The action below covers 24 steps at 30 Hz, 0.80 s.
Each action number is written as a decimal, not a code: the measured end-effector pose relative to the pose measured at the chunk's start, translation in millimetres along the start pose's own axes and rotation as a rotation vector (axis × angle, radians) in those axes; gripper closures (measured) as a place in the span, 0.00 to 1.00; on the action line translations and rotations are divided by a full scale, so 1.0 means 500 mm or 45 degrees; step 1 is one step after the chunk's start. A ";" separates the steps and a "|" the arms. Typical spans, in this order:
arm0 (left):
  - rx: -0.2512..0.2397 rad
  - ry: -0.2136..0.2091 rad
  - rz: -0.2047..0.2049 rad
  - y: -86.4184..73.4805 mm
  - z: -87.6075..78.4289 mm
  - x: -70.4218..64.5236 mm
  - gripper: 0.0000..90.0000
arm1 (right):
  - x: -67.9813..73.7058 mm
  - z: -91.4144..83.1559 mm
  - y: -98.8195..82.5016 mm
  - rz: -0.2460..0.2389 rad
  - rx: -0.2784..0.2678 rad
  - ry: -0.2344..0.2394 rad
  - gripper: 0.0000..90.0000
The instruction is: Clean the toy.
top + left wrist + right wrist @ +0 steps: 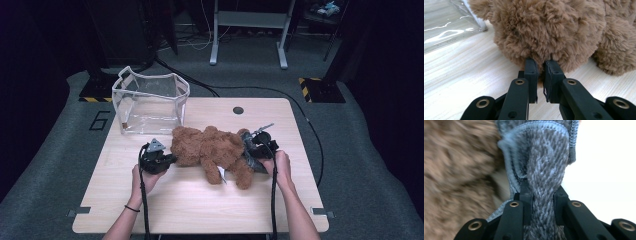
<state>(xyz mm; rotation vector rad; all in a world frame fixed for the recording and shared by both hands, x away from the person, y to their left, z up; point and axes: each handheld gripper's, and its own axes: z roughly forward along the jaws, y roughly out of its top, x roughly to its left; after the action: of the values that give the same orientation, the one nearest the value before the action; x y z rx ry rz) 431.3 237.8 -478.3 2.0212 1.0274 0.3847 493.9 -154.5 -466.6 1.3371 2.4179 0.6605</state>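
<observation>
A brown teddy bear [210, 147] lies on its side in the middle of the wooden table [200, 205]. At the bear's left end, my left gripper [169, 159] is shut, its tips pinching a tuft of the bear's fur. In the left gripper view the bear [554, 27] rises just beyond the left gripper [541, 66]. At the bear's right end, my right gripper [253, 150] is shut on a grey knitted cloth [250, 159]. In the right gripper view a bunched fold of the cloth [546, 157] passes between the jaws of the right gripper [542, 193], with the bear's fur [456, 170] blurred to its left.
A clear plastic bag [150, 100] stands open at the table's back left, close behind the bear's head; its wall [446, 25] is also in the left gripper view. A round cable hole [238, 110] is at the back edge. Bare wood spreads in front of the bear.
</observation>
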 end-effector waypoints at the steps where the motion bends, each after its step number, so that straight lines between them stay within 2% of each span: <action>1: -0.001 0.001 0.000 0.000 0.000 0.000 0.90 | -0.005 -0.008 -0.005 0.016 -0.020 -0.009 0.84; 6: -0.013 0.001 -0.009 -0.002 -0.001 0.001 0.90 | -0.029 -0.056 -0.032 0.059 -0.081 0.012 0.84; 10: -0.013 0.003 -0.009 -0.002 -0.002 0.001 0.89 | -0.030 -0.086 -0.049 0.082 -0.129 0.023 0.84; 14: -0.013 0.006 -0.018 -0.003 -0.005 0.002 0.85 | -0.032 -0.100 -0.061 0.094 -0.173 0.019 0.84; 16: -0.017 0.007 -0.028 -0.004 -0.007 0.001 0.83 | -0.032 -0.105 -0.066 0.112 -0.173 0.024 0.84; 20: -0.010 0.005 -0.047 -0.006 -0.009 0.001 0.73 | -0.031 -0.109 -0.075 0.113 -0.180 0.018 0.84; 22: -0.006 -0.003 -0.075 -0.007 -0.010 -0.002 0.63 | -0.030 -0.112 -0.078 0.116 -0.188 0.015 0.84; 24: 0.003 0.002 -0.080 -0.008 -0.011 -0.004 0.53 | -0.030 -0.114 -0.081 0.116 -0.190 0.006 0.84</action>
<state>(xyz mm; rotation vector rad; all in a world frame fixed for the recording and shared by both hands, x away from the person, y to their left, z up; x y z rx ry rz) 424.6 240.4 -478.0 1.9859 1.0897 0.3518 446.2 -200.2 -438.8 1.3917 2.2723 0.8507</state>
